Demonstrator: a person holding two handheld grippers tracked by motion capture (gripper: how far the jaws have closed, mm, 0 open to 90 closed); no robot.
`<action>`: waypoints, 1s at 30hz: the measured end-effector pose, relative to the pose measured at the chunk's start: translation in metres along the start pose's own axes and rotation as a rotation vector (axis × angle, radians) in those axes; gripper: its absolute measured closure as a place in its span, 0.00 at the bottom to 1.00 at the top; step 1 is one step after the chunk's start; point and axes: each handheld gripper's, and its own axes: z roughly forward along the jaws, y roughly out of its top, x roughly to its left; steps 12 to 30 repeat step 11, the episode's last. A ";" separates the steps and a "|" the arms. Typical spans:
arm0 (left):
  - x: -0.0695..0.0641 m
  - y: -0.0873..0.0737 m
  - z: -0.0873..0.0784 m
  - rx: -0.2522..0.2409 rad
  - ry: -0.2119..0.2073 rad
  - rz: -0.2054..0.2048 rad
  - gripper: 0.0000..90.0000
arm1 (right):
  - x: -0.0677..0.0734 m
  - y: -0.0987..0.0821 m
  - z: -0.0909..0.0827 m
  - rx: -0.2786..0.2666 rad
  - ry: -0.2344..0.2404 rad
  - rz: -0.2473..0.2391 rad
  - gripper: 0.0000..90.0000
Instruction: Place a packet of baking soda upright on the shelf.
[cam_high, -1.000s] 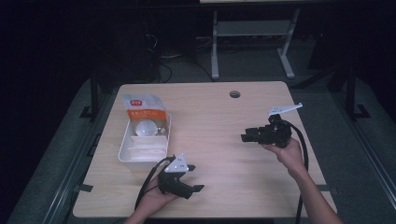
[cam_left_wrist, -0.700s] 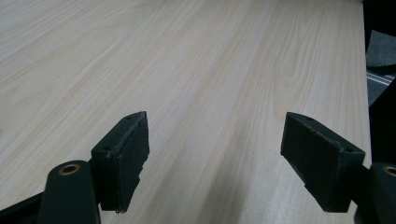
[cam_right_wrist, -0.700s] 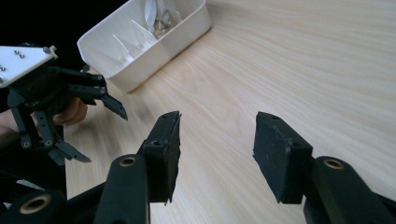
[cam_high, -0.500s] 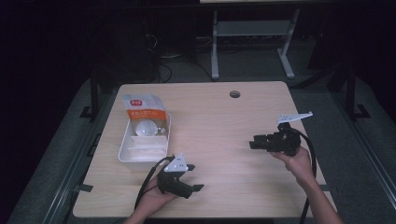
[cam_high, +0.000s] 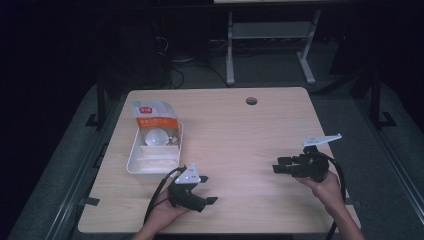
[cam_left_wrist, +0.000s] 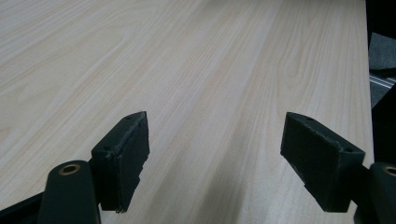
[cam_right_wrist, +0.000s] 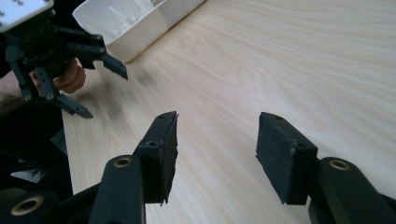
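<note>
My left gripper (cam_high: 207, 192) rests low near the table's front edge, held in a hand, its jaws wide open over bare wood (cam_left_wrist: 215, 158). My right gripper (cam_high: 278, 165) hangs at the front right, pointing left, also open with nothing between its jaws (cam_right_wrist: 217, 154). A white tray (cam_high: 135, 162) stands at the left of the table. In it are a round white object (cam_high: 157, 136) and an orange-and-white bag (cam_high: 154, 116) leaning over its far end. In the right gripper view the left gripper (cam_right_wrist: 56, 51) and the tray (cam_right_wrist: 135, 28) show at the upper left.
The light wooden table (cam_high: 240, 130) has a small round cable hole (cam_high: 251, 101) near its far edge. A white desk frame (cam_high: 270, 45) stands on the floor behind. Cables trail from both grippers toward the front edge.
My right gripper has drawn back toward the front edge and slightly right, staying open. The left gripper has not moved.
</note>
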 end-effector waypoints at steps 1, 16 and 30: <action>0.000 0.000 0.000 -0.001 0.001 0.001 0.26 | 0.001 -0.003 -0.001 0.002 -0.001 -0.002 0.52; -0.001 0.000 0.000 0.000 0.002 0.009 0.26 | 0.008 -0.032 -0.008 -0.044 -0.051 0.005 0.41; -0.001 0.000 0.000 0.000 0.002 0.009 0.26 | 0.008 -0.032 -0.008 -0.044 -0.051 0.005 0.41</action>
